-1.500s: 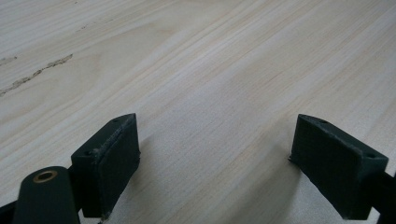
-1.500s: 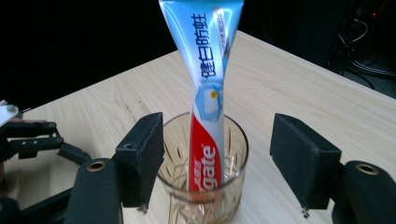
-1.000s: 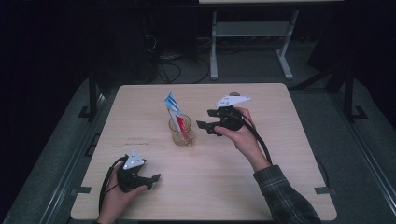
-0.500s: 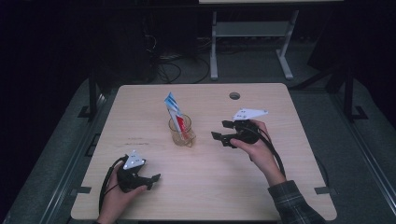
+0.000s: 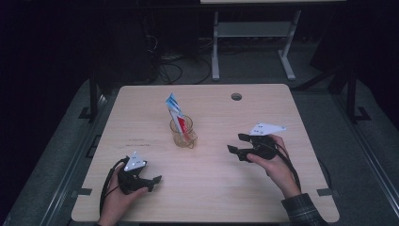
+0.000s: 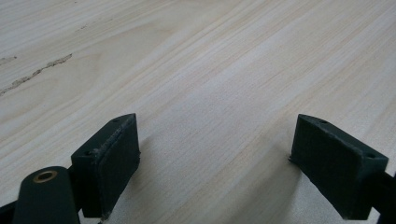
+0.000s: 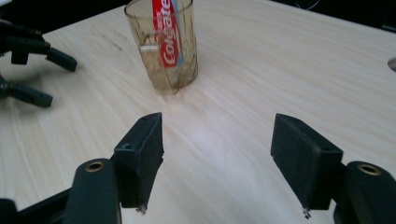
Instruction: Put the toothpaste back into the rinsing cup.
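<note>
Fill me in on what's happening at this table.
A person sits at a wooden table with a gripper in each hand. A toothpaste tube stands in a clear glass cup mid-table. The right gripper is open, empty, pointing toward the cup. The left gripper rests open on the table.

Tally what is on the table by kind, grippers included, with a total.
Glass cup: 1
Toothpaste tube, standing in the cup: 1
Handheld grippers: 2, left gripper and right gripper, both with jaws apart and nothing between them
Total: 4
</note>
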